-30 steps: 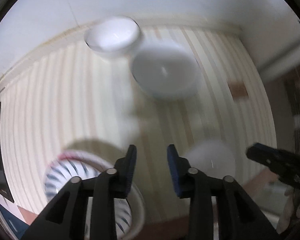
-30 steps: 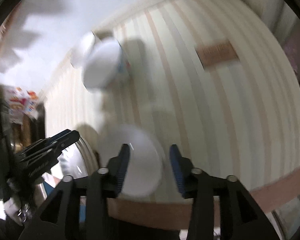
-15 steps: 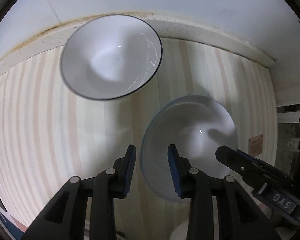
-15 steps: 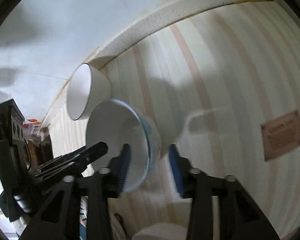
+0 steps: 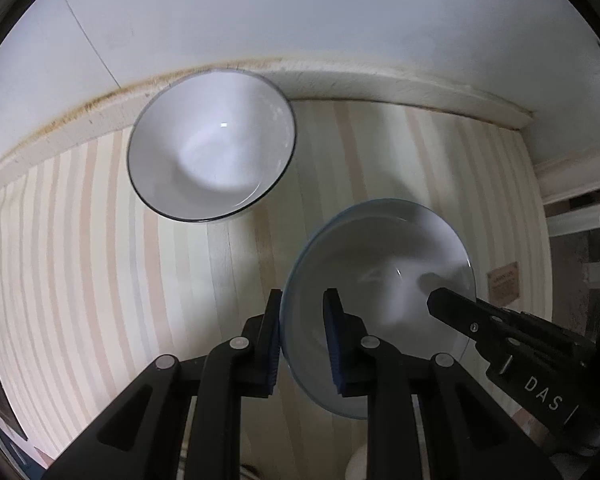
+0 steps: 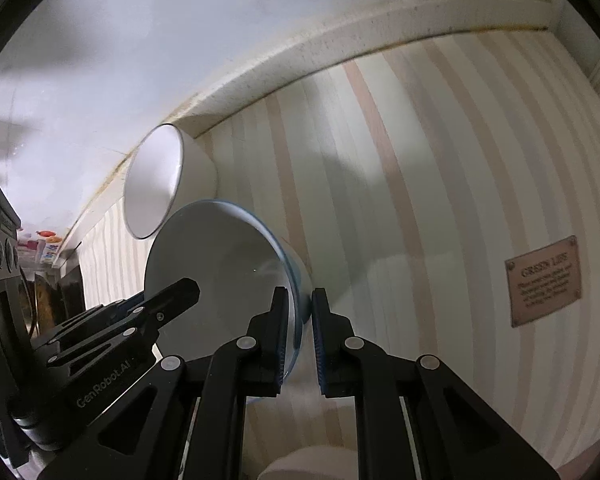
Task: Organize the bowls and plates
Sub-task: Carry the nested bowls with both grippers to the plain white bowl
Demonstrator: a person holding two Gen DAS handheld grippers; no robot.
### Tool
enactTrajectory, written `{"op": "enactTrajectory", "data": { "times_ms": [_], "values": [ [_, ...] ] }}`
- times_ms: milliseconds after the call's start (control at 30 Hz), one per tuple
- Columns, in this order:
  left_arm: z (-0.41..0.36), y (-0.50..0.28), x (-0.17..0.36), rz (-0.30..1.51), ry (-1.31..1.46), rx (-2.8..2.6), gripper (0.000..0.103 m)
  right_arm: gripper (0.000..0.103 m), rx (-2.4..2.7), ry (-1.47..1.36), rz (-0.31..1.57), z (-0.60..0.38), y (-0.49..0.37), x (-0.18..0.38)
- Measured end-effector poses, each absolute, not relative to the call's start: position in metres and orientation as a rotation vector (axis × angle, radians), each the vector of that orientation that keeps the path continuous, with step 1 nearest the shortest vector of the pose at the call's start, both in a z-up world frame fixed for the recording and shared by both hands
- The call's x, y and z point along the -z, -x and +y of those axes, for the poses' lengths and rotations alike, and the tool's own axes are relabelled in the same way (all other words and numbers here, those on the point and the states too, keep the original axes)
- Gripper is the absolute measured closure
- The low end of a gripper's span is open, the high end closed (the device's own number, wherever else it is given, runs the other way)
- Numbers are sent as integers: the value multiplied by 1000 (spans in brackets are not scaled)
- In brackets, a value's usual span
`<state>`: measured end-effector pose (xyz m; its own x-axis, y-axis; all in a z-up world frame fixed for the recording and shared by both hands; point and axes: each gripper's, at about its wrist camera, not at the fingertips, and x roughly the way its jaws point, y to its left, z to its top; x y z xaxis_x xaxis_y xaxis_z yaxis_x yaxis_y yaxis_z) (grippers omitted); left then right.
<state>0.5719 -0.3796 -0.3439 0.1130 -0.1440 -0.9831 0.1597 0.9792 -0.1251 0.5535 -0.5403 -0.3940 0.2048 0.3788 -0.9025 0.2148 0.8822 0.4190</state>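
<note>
A shallow blue-rimmed bowl [image 5: 380,280] [image 6: 220,264] stands on the striped tabletop [image 5: 100,280]. Beyond it, by the wall ledge, stands a deeper white bowl with a dark rim [image 5: 212,144] [image 6: 156,192]. My left gripper [image 5: 303,336] [image 6: 188,286] straddles the blue-rimmed bowl's left rim. Its jaws are closing, one pad outside against the rim and the other inside, with a strip of the bowl's inside still showing between them. My right gripper [image 6: 300,320] [image 5: 434,300] is shut on the opposite rim of the same bowl, whose thin edge is pinched between the pads.
A raised cream ledge [image 5: 380,80] and a white wall border the table at the back. A brown label [image 6: 544,280] lies on the cloth to the right. A small white round object [image 6: 312,464] sits near the front edge. Colourful clutter [image 6: 40,240] shows far left.
Both grippers moved away from the patterned plate at the front to the blue-rimmed bowl. The right jaws closed onto its rim. The left jaws narrowed around the other side.
</note>
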Motion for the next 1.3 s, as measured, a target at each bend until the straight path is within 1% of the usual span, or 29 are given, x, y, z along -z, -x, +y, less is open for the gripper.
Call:
{"op": "enactTrajectory", "data": {
  "times_ms": [367, 633, 767, 867, 1100, 1300],
  "values": [
    [-387, -518, 273, 1347, -58, 316, 85, 90, -121, -496, 1283, -553, -490, 316],
    [-397, -466, 255, 1342, -93, 379, 85, 90, -103, -492, 1264, -557, -425, 289],
    [-401, -444, 257, 1361, -114, 396, 85, 90, -98, -510, 1275, -560, -391, 293],
    [-404, -435, 269, 1396, -132, 402, 85, 90, -90, -529, 1296, -559, -377, 306],
    [-414, -419, 299, 1454, -216, 403, 85, 90, -68, -554, 1358, -560, -361, 345],
    [-420, -412, 317, 1486, -271, 397, 85, 90, -58, -552, 1396, -560, -356, 365]
  ]
}}
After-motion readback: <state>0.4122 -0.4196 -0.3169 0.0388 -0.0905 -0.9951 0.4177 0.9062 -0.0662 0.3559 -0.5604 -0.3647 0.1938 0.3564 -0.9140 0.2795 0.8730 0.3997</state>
